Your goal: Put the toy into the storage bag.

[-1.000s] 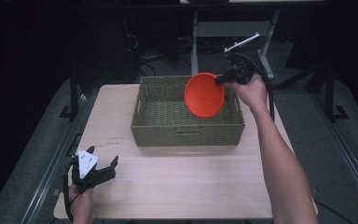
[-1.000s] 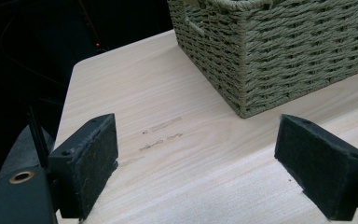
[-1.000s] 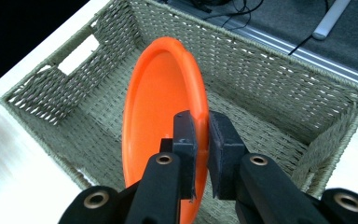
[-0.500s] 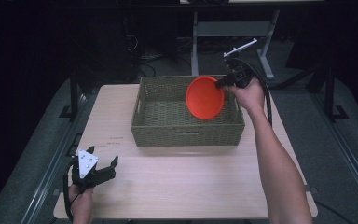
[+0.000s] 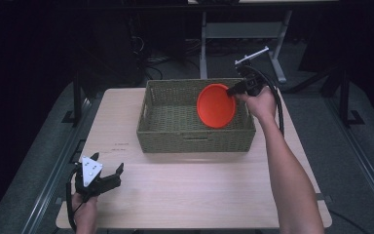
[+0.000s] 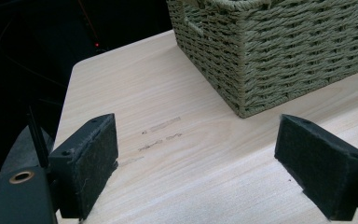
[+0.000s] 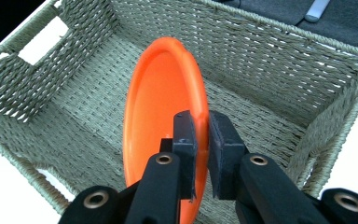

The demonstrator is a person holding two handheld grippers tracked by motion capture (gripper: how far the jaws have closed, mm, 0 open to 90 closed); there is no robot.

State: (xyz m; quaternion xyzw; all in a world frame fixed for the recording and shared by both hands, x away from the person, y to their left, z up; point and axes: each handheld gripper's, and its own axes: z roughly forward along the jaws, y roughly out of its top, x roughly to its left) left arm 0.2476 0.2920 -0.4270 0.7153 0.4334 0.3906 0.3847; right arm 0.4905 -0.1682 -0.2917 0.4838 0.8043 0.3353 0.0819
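Note:
An orange plate (image 5: 216, 105) hangs on edge over the right half of the woven basket (image 5: 195, 139). My right gripper (image 5: 234, 90) is shut on its rim. In the right gripper view the two pads clamp the rim of the plate (image 7: 161, 107) at the right gripper (image 7: 202, 135), with the basket floor (image 7: 79, 130) below. My left gripper (image 5: 108, 173) rests at the table's front left corner, open with nothing between its jaws. The left gripper view shows its pads (image 6: 91, 161) wide apart over bare wood, the basket's corner (image 6: 261, 56) ahead.
The light wooden table (image 5: 195, 195) has open surface in front of the basket. Dark floor, cables and a metal stand (image 5: 243, 34) lie beyond the far edge. The basket has a handle slot (image 7: 42, 44) in its side wall.
My right hand has sunk a little, taking the orange plate lower into the basket. The left gripper has stayed where it was.

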